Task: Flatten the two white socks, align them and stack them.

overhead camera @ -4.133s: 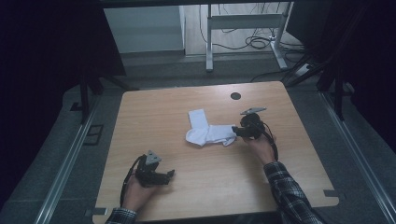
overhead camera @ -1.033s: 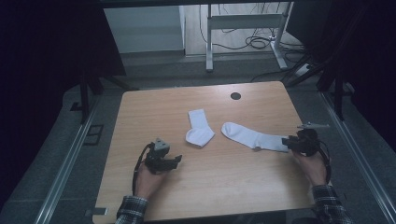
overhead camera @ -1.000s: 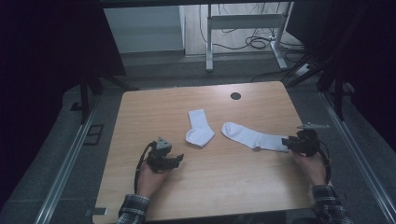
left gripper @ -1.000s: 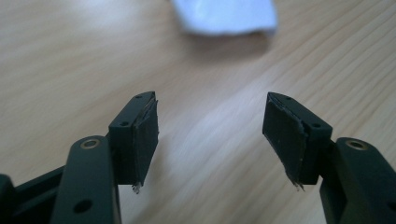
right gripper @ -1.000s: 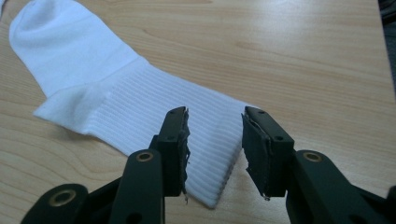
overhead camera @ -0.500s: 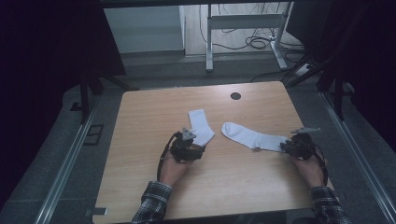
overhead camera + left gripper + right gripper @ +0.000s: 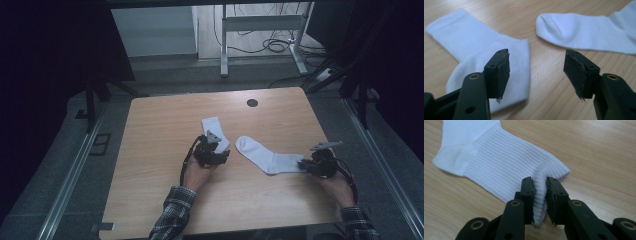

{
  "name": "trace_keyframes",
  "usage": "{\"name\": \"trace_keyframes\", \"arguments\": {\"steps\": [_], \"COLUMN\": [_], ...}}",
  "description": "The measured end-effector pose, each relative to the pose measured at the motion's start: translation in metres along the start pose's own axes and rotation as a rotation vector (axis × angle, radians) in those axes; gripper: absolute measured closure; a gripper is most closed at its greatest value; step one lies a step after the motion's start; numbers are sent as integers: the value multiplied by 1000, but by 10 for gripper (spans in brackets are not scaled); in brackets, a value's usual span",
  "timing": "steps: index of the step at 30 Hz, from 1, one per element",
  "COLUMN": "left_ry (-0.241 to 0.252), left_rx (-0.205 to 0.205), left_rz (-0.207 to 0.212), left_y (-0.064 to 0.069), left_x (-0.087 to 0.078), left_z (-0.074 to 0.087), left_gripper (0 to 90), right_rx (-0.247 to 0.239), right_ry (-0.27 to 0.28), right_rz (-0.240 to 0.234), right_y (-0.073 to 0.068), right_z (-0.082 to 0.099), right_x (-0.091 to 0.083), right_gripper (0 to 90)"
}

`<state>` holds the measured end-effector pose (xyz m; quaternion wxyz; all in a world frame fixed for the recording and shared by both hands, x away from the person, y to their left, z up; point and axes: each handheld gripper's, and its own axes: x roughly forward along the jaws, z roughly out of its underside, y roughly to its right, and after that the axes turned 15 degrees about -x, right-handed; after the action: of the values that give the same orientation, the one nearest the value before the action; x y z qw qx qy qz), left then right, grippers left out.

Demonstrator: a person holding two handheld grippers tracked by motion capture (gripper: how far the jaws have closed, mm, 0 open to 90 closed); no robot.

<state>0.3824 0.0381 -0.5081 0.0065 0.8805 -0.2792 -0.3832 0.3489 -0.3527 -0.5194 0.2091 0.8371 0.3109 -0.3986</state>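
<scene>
Now the right gripper (image 7: 539,202) pinches the flat sock (image 7: 270,156) by its cuff, toe pointing up-left; left gripper (image 7: 536,72) open above the folded sock (image 7: 486,57)

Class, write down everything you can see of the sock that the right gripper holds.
The sock is white knit, ribbed at the cuff and smooth over the foot. It lies flat and stretched out on the wooden table, toe toward the left gripper, apart from the folded sock. The right gripper pinches the cuff's edge, bunching a ridge of fabric between its jaws; the rest rests on the wood.
</scene>
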Motion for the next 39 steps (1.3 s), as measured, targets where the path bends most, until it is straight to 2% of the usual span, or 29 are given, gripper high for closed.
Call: {"name": "trace_keyframes", "arguments": {"steps": [4,5,8,9,10,12,14,15,20,23,27,30,35,39], "left_ry": [-1,-3,-12,-12,-11,-16,-27,-28,-58,-56,-82,-83,-71,-38], "left_rx": [6,9,20,20,31,34,23,16,41,33,-8,-2,4,3], "left_rz": [8,8,12,12,-10,-16,-40,-37,-62,-42,29,33,25,40], "left_y": [4,7,15,15,19,20,22,21,23,22,20,23,25,21], "left_x": [10,15,31,31,40,44,55,58,67,68,68,67,63,44], "left_z": [-9,-13,-22,-22,-24,-25,-25,-24,-19,-18,-18,-16,-14,-16], "left_gripper": [433,454,475,498,509,538,552,551,533,560,758,872,886,887], "right_rx": [-12,19,46,46,65,73,88,92,92,87,82,89,71,72], "right_ry": [0,31,42,42,56,60,77,82,69,59,51,49,50,87], "right_rz": [23,42,61,61,75,76,81,79,68,62,51,35,45,51], "right_y": [1,4,8,8,10,11,11,11,8,5,0,-2,-4,-3], "right_z": [1,1,3,3,5,6,7,7,8,8,6,5,3,0], "right_x": [-3,-7,-9,-9,-9,-10,-10,-9,-4,-1,1,1,-1,-9], "right_gripper": [666,641,623,623,616,613,601,599,584,587,733,806,816,814]}}
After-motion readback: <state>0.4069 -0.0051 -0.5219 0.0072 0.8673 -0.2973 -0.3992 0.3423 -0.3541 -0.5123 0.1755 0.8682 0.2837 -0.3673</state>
